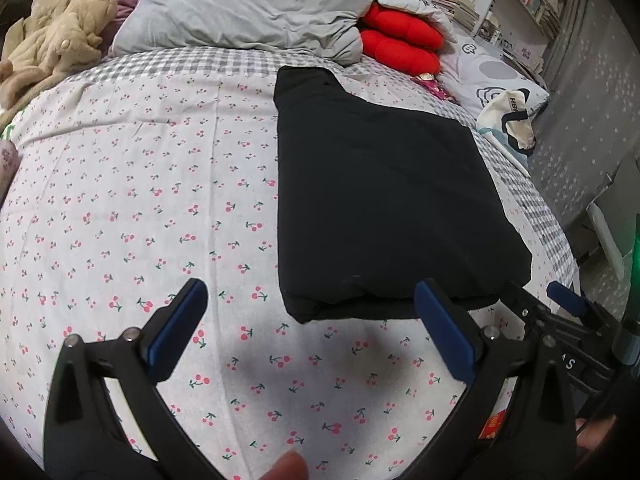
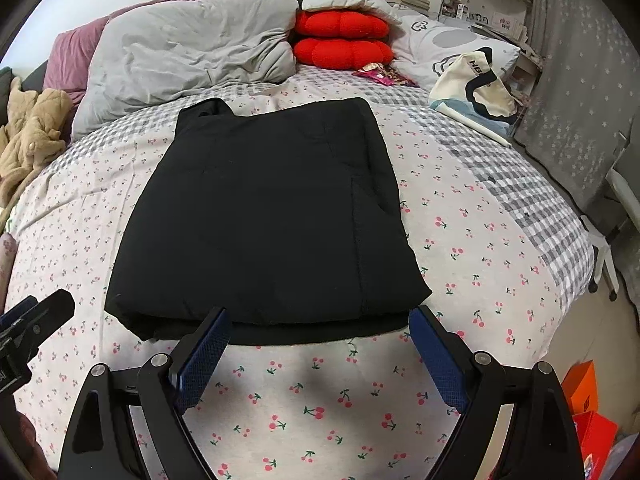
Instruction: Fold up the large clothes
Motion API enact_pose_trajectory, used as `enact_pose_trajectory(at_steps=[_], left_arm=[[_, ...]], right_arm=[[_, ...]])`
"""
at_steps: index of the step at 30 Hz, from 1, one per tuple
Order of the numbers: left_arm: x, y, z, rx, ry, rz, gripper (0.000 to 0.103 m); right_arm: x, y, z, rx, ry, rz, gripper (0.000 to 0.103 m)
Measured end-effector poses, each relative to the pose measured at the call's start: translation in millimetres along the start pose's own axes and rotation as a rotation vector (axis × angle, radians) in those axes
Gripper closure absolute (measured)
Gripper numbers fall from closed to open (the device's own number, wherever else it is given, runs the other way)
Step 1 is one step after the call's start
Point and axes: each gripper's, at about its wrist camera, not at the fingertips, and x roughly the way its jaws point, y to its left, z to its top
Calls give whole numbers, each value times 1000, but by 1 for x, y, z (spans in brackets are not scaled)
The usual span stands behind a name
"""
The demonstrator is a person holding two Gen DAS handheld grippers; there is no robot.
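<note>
Both tongs apart, empty: left tongs beside the garment's near left corner, right tongs at its near hem. Black garment lies folded flat mid-bed, 12 o'clock of right tongs; probably positioned for another fold.

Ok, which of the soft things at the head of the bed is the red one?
The stacked pair of lobed red cushions, between the big rumpled grey pillow and the white patterned pillow. Everything else there is grey, white or mauve.
</note>
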Motion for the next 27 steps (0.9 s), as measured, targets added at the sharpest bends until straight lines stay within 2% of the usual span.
enact_pose_trajectory(at_steps=[27], left_arm=[[2, -5, -3, 20, 4, 16, 1]], right_arm=[[4, -4, -2, -15, 14, 8, 11]])
